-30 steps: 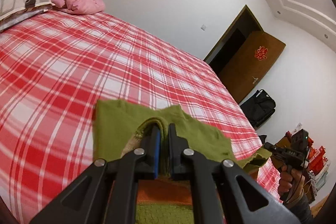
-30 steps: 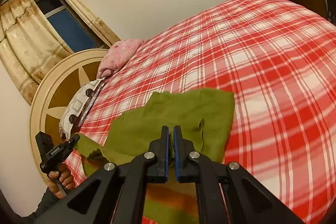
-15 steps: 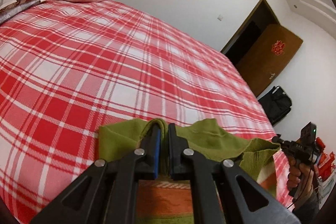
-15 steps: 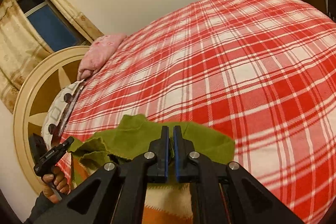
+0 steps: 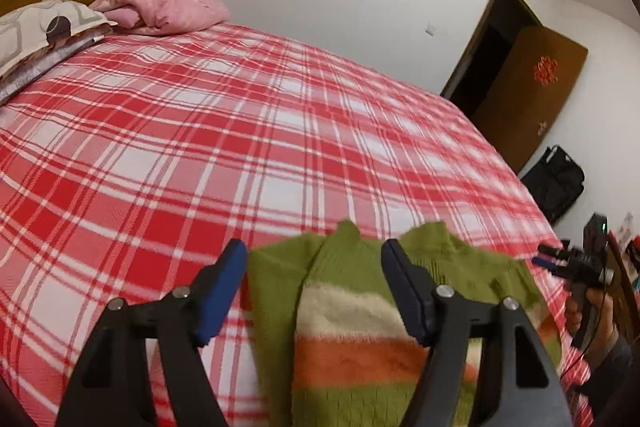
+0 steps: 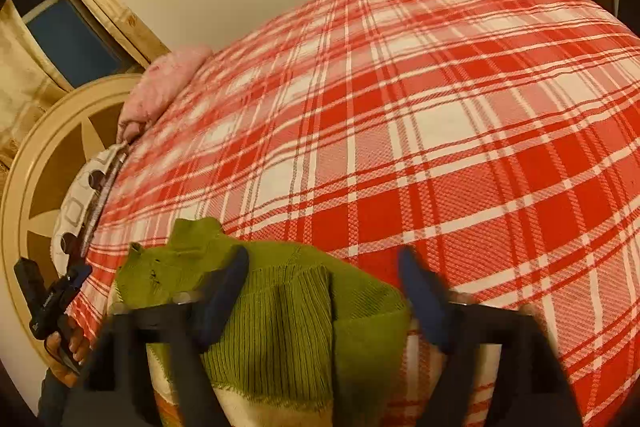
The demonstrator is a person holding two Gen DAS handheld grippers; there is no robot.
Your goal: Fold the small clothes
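The left gripper (image 5: 314, 291) is opening, its blue-padded jaws wide apart at the bottom of the frame, with the green sweater (image 5: 352, 323) (cream and orange stripes across it) lying between them on the red plaid bedspread (image 5: 240, 147), untouched by the pads. At the right edge a hand (image 5: 592, 315) holds the right gripper (image 5: 540, 259). A pink pillow (image 5: 160, 7) sits at upper left, a brown door (image 5: 532, 95) at upper right.

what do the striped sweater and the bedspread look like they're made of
Sweater: looks like knitted yarn, wool or acrylic; ribbed rows show on the green part, and the cream and orange bands look fuzzy. Bedspread: seems a woven cloth, maybe cotton, matte, with a fine weave grain showing in its red and white checks.
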